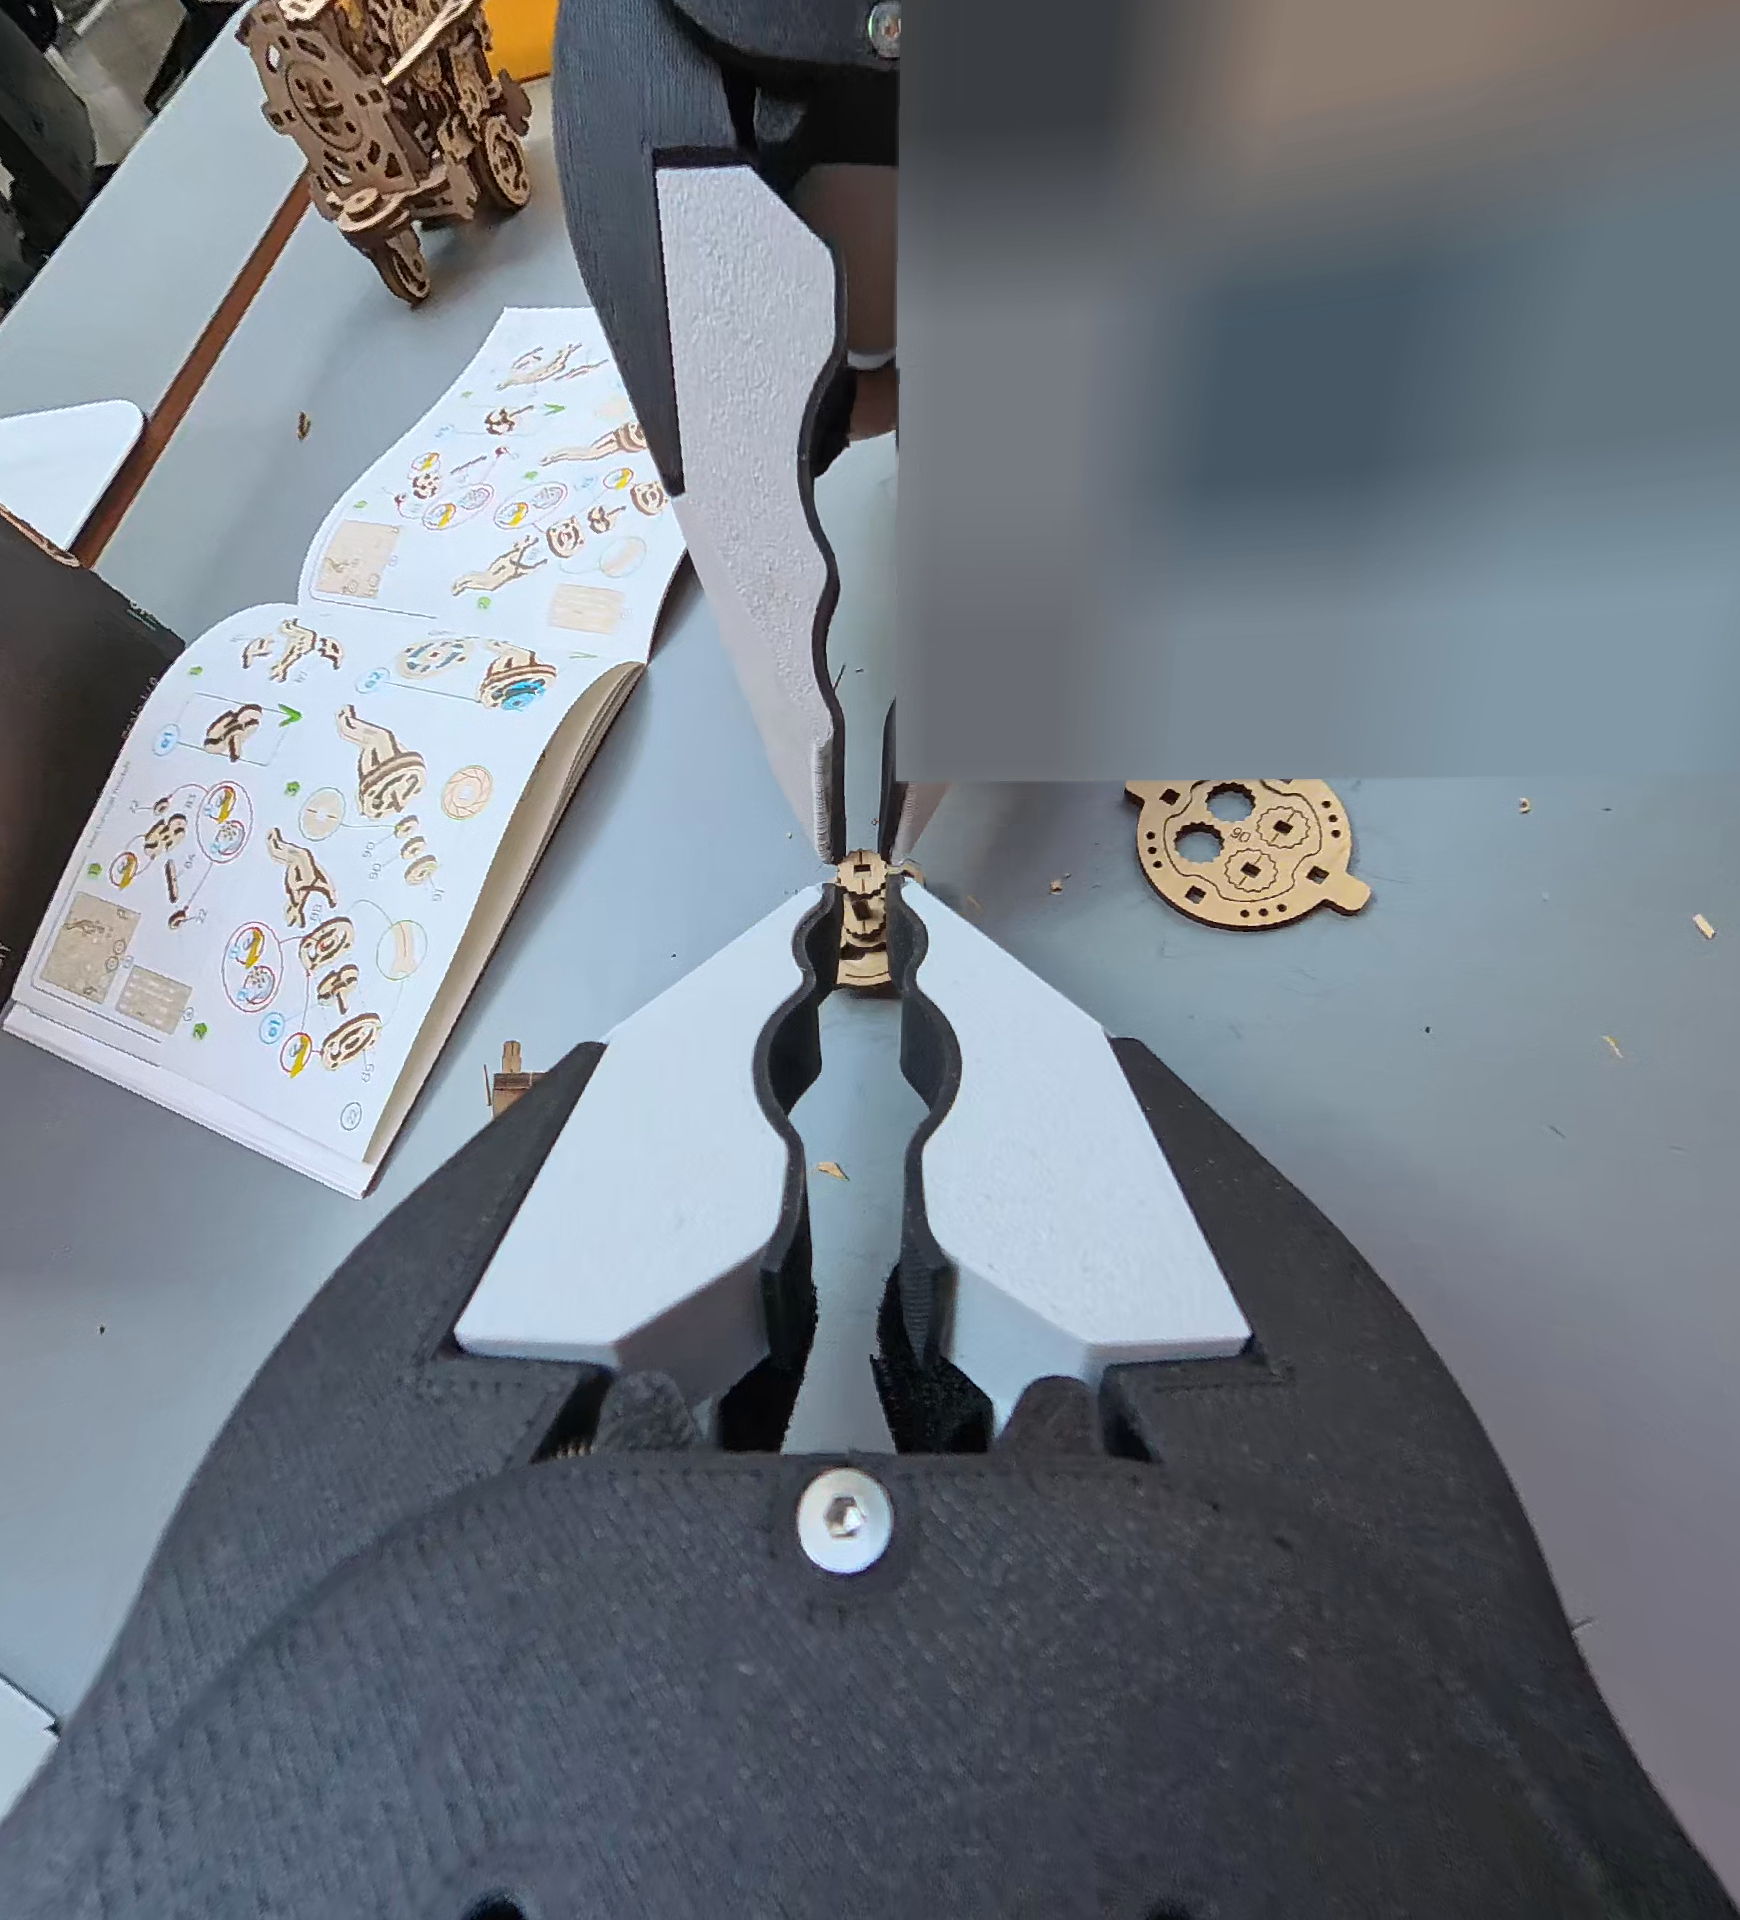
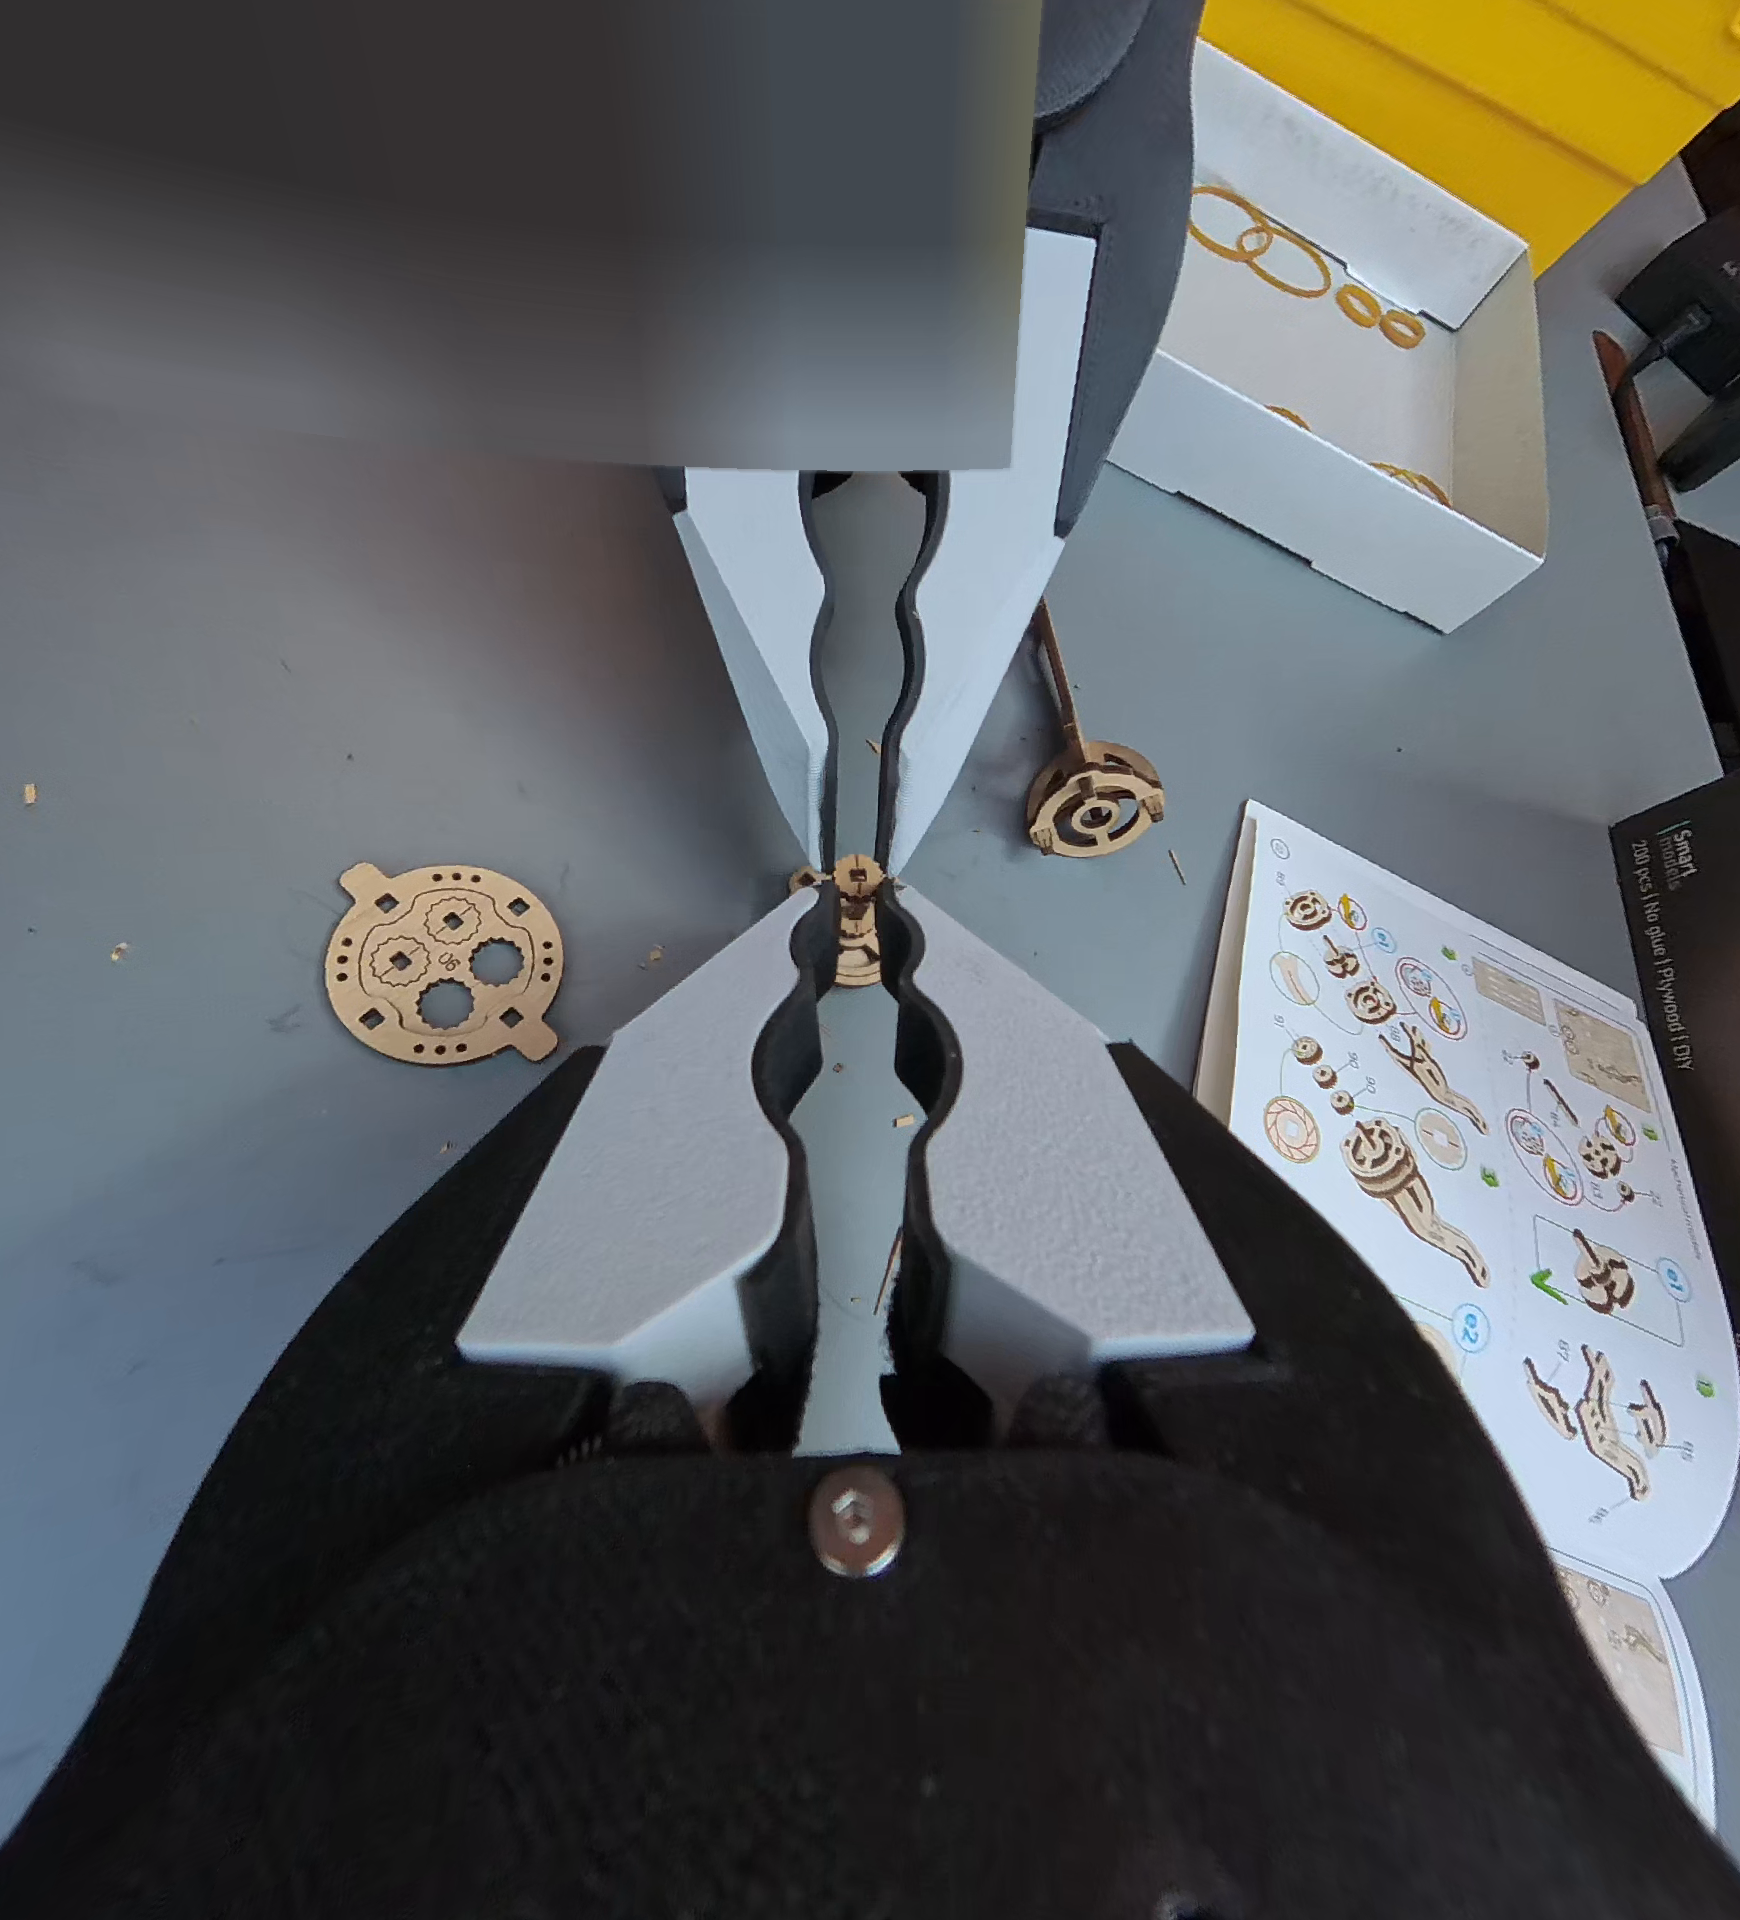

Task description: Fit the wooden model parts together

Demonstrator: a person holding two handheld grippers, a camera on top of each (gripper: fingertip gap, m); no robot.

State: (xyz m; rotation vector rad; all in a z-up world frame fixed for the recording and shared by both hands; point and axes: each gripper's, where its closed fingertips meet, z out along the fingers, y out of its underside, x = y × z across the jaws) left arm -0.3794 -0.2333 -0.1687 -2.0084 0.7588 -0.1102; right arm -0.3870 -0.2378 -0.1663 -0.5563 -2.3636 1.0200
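Observation:
My left gripper is shut on a small wooden gear assembly held just above the grey table. My right gripper comes in from the far side, tip to tip with the left, and pinches the small toothed end of that assembly. In the right wrist view the right gripper is shut on the same small wooden assembly, and the left gripper meets it from the far side. I cannot tell whether this is one piece or two pressed together.
A round perforated wooden plate lies flat near the grippers. An open instruction booklet, a black box, a wheel-and-shaft subassembly, a white tray and a finished wooden model surround them. The tips of both grippers are at nearly the same place. Both grippers' tips are roughly 6 centimeters from the wheel-and-shaft subassembly.

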